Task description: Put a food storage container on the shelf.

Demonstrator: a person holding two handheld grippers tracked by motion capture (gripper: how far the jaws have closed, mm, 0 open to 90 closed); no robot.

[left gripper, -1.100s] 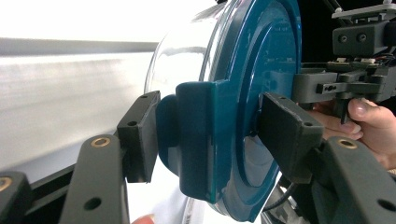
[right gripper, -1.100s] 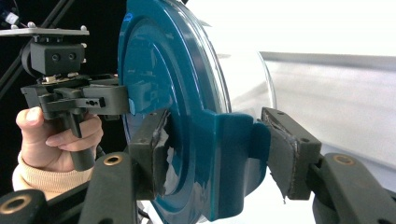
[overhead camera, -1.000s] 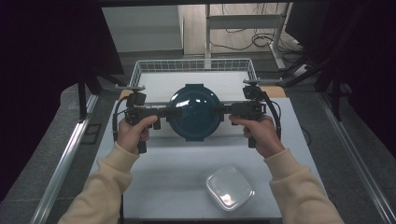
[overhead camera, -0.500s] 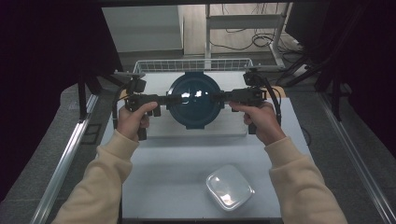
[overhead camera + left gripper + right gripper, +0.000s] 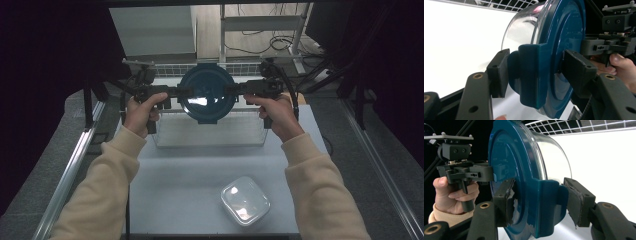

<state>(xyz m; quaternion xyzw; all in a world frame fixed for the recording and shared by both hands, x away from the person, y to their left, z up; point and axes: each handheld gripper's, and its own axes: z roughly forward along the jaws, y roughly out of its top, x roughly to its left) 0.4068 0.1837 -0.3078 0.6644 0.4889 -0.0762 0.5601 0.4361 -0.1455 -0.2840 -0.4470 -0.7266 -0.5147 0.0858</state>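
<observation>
A round glass container with a dark teal lid (image 5: 206, 92) hangs in the air, lid up, held between both grippers above the wire basket (image 5: 200, 132). My left gripper (image 5: 181, 92) is shut on the lid's left clip tab (image 5: 531, 75), one pad under the tab and one on the lid's top. My right gripper (image 5: 231, 90) is shut on the opposite tab (image 5: 549, 202) in the same way. The left gripper view has the teal lid (image 5: 564, 37) and glass bowl (image 5: 521, 30) between its jaws (image 5: 537, 72). The right gripper view (image 5: 540, 202) mirrors this with the lid (image 5: 506, 152).
A small clear container with a white lid (image 5: 245, 200) sits on the white table (image 5: 180, 170) near its front edge, right of centre. The wire basket stands at the table's far end. Metal frame rails (image 5: 75, 165) run along both sides.
Both hands have carried the teal-lidded container upward and away from the person, from in front of the basket to over it. Both grips are unchanged.
</observation>
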